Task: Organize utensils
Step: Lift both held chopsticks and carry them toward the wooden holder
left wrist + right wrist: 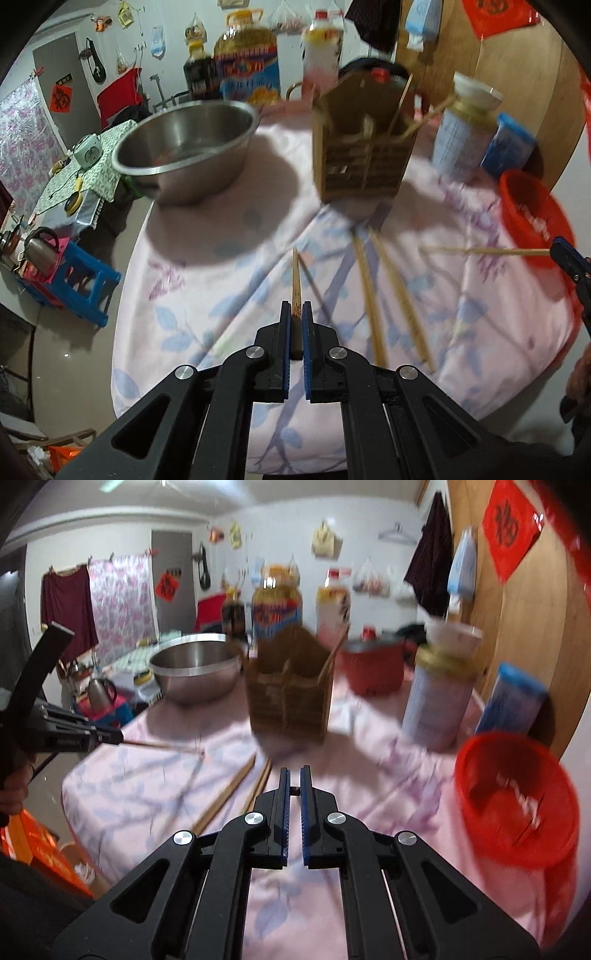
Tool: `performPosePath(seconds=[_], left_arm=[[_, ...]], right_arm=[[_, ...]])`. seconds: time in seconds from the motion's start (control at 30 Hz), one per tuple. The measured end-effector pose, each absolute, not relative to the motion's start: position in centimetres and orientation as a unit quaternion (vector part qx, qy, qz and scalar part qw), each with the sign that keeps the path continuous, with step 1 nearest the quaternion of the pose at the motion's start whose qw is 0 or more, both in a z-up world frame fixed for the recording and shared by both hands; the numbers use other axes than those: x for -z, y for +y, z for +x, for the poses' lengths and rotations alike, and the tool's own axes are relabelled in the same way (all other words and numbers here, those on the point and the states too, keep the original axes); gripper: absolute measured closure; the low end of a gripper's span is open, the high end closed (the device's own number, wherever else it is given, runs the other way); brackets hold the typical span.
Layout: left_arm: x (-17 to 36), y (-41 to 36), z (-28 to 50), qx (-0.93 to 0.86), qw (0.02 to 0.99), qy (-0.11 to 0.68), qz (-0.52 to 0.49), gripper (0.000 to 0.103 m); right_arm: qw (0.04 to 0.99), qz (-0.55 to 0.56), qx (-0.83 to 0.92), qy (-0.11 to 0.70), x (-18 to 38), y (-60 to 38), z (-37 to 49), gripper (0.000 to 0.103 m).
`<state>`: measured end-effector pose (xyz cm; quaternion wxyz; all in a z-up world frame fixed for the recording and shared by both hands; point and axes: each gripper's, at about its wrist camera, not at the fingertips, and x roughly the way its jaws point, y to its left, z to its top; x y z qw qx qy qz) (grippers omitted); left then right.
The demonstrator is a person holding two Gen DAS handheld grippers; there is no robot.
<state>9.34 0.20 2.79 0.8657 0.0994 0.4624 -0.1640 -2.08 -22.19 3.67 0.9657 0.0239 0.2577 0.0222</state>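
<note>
My left gripper [296, 310] is shut on a wooden chopstick [296, 280] that points forward toward the brown wooden utensil holder [364, 147]. It shows from the right wrist view [110, 734] with its chopstick [162, 746]. My right gripper [294, 775] is shut on a chopstick; only its end [294, 791] shows between the pads. In the left wrist view, the right gripper [565, 254] holds that chopstick [487, 251] level above the cloth. Two more chopsticks [391, 295] lie on the pink tablecloth [221, 295] before the holder [291, 686], which holds several chopsticks.
A steel bowl [188, 147] stands back left. A red basket [517, 801] sits at the right edge. A white canister [439, 690], blue box [513, 698], red pot [373, 664] and oil bottles [247, 62] crowd the back. The table edge drops off at left.
</note>
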Motion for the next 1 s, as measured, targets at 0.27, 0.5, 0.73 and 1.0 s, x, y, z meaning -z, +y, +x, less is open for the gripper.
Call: performPosePath(seconds=[0.27,0.5,0.73,1.0], left_arm=[[-6.6,-1.0,9.9,0.189,0.866,0.457,0.071,0.097],[-6.3,-1.2,10.5,0.193,0.866,0.455,0.077,0.097],[-6.3,-0.5,12.0,0.208,0.858,0.464,0.069,0.097],[-7.9,0.1,13.6,0.246,0.853,0.45,0.09,0.097]], right_arm=[[0.973,0.03,-0.029,0.227,-6.3,-22.6,-1.6,0.097],[0.971,0.033,-0.026,0.233,-5.6,-22.2,-1.0,0.097],[0.97,0.047,-0.003,0.24,-5.7,-21.9,-0.6,0.097],[0.973,0.069,0.044,0.215,-7.7,-21.4,-0.7,0.097]])
